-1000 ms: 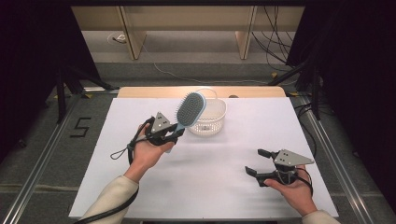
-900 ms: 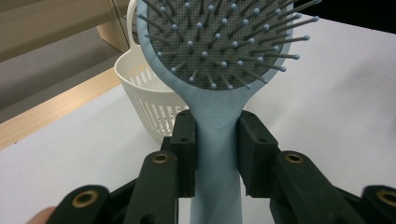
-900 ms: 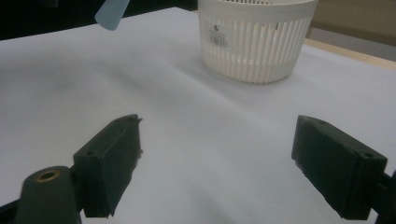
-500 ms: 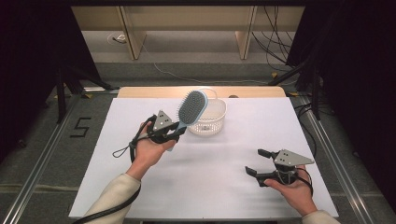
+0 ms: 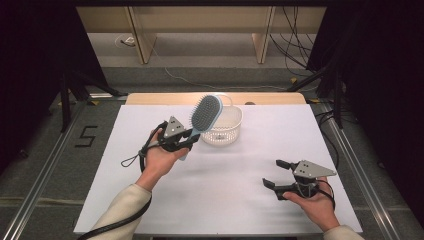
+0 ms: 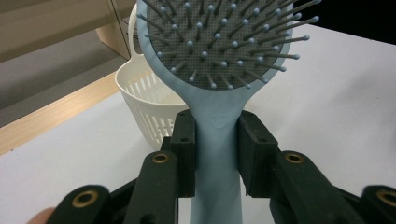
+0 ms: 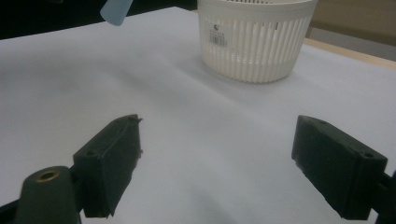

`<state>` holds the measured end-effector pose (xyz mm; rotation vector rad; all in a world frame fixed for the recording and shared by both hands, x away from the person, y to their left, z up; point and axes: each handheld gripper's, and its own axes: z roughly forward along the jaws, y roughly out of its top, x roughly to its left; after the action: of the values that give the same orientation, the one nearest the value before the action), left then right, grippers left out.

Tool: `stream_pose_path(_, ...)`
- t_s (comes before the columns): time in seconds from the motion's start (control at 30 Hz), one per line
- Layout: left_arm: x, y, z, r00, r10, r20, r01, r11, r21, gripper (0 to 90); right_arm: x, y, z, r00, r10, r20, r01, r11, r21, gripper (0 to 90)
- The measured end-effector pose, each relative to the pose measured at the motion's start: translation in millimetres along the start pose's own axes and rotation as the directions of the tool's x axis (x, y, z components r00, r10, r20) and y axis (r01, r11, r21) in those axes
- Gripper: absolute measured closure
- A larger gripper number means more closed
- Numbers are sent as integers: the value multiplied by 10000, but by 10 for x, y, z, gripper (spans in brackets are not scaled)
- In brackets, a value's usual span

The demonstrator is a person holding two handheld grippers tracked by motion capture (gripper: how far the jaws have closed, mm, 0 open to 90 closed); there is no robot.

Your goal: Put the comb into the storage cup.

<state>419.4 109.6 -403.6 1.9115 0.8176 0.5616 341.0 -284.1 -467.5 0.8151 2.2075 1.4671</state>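
My left gripper (image 5: pixel 189 140) (image 6: pixel 215 140) is shut on the handle of a light-blue hairbrush (image 5: pixel 204 114) (image 6: pixel 217 60). It holds the brush up off the white table (image 5: pixel 240 195), tilted, with the grey bristle pad facing the person. The brush head hangs over the left side of a white slotted basket (image 5: pixel 223 126) (image 6: pixel 140 102) (image 7: pixel 254 35). My right gripper (image 5: pixel 274 174) (image 7: pixel 217 163) rests low at the front right of the table, open, with nothing between its fingers. The tip of the brush handle (image 7: pixel 113 11) shows at the top left in the right gripper view.
The white sheet covers the table, and a strip of wood (image 5: pixel 270 98) shows along its far edge. Beyond it are floor, cables (image 5: pixel 295 45) and wooden furniture legs (image 5: pixel 142 40). A floor mark "5" (image 5: pixel 86 136) lies left of the table.
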Motion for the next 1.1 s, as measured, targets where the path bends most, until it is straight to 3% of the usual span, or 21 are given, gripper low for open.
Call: stream_pose_path(1.1,37,89,73,10000,-62,13,62,9998,-165,698,-1,-2,1,10000,58,0,-58,10000,-16,166)
